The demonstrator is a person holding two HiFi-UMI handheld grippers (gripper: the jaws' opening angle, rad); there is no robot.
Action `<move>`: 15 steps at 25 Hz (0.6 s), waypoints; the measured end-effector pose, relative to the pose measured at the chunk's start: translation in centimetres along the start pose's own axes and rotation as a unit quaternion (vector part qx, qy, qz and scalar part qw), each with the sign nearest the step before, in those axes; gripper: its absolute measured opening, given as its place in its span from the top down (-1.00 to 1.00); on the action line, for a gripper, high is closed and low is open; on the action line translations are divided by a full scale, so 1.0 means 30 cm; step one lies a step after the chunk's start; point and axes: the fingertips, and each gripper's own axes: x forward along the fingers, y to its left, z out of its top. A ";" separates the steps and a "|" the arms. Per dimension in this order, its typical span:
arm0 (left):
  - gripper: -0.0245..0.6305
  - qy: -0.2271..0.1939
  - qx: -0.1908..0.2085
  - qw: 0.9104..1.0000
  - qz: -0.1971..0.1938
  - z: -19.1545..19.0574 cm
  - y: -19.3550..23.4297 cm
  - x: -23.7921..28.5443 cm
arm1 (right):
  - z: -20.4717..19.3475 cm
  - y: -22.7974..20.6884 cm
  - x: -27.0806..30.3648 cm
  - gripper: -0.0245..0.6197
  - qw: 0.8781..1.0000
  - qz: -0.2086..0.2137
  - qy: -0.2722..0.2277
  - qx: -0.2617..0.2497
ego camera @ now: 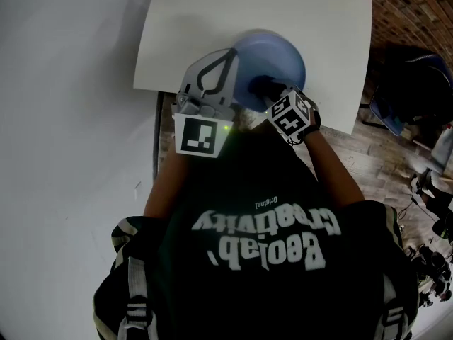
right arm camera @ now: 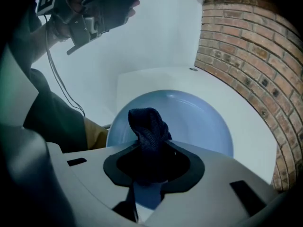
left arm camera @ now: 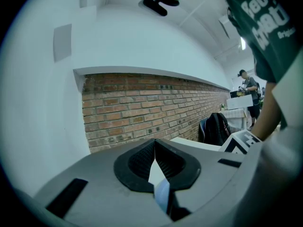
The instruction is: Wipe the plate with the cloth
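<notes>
A light blue plate [ego camera: 277, 55] lies on the white table [ego camera: 304, 6] near its front edge. My right gripper [ego camera: 271, 91] is shut on a dark blue cloth [right arm camera: 148, 126], bunched up and sticking out past the jaws just over the near part of the plate [right arm camera: 199, 119]. In the right gripper view its jaws [right arm camera: 150, 161] clamp the cloth's lower part. My left gripper [ego camera: 224, 66] hovers over the plate's left rim, jaws shut with nothing between them [left arm camera: 155, 150]. A sliver of the plate [left arm camera: 162, 195] shows below them.
A brick wall [left arm camera: 142, 108] runs behind the table. A dark backpack [ego camera: 417, 83] sits on the wooden floor to the right. A white wall [ego camera: 64, 119] is at the left. People stand at a far table [left arm camera: 248, 86].
</notes>
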 end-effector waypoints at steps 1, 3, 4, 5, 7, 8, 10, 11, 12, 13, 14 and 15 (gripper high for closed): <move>0.92 0.002 0.000 1.000 0.002 -0.003 0.004 -0.005 | 0.016 0.008 0.011 0.63 1.000 0.005 -0.001 -0.006; 0.92 0.003 0.001 1.000 0.007 -0.003 0.015 -0.012 | 0.049 0.010 0.031 0.63 1.000 0.010 -0.003 -0.018; 0.92 0.002 0.002 1.000 0.009 -0.002 0.021 -0.014 | 0.067 0.005 0.041 0.63 1.000 0.012 -0.004 -0.022; 0.92 0.001 0.002 1.000 0.012 -0.001 0.027 -0.017 | 0.086 0.000 0.051 0.63 1.000 0.013 -0.005 -0.027; 0.92 0.002 0.001 1.000 0.016 -0.004 0.038 -0.022 | 0.123 -0.012 0.072 0.63 0.999 0.013 -0.007 -0.038; 0.92 0.002 0.001 1.000 0.017 -0.005 0.043 -0.024 | 0.139 -0.019 0.081 0.63 0.999 0.012 -0.007 -0.043; 0.92 0.003 0.000 1.000 0.020 -0.008 0.054 -0.029 | 0.169 -0.040 0.099 0.63 0.999 0.008 -0.006 -0.051; 0.92 0.004 -0.002 1.000 0.021 -0.010 0.058 -0.030 | 0.182 -0.054 0.106 0.63 0.999 0.005 -0.005 -0.053; 0.92 0.004 -0.002 1.000 0.022 -0.011 0.062 -0.030 | 0.192 -0.070 0.112 0.63 0.999 0.001 -0.005 -0.054; 0.92 0.004 -0.001 1.000 0.022 -0.012 0.065 -0.029 | 0.201 -0.087 0.117 0.63 0.999 -0.002 -0.004 -0.053; 0.92 0.005 0.001 1.000 0.021 -0.013 0.068 -0.028 | 0.207 -0.103 0.121 0.63 0.999 -0.005 -0.003 -0.052; 0.92 0.007 0.003 1.000 0.019 -0.016 0.070 -0.027 | 0.212 -0.118 0.123 0.63 0.999 -0.008 -0.002 -0.052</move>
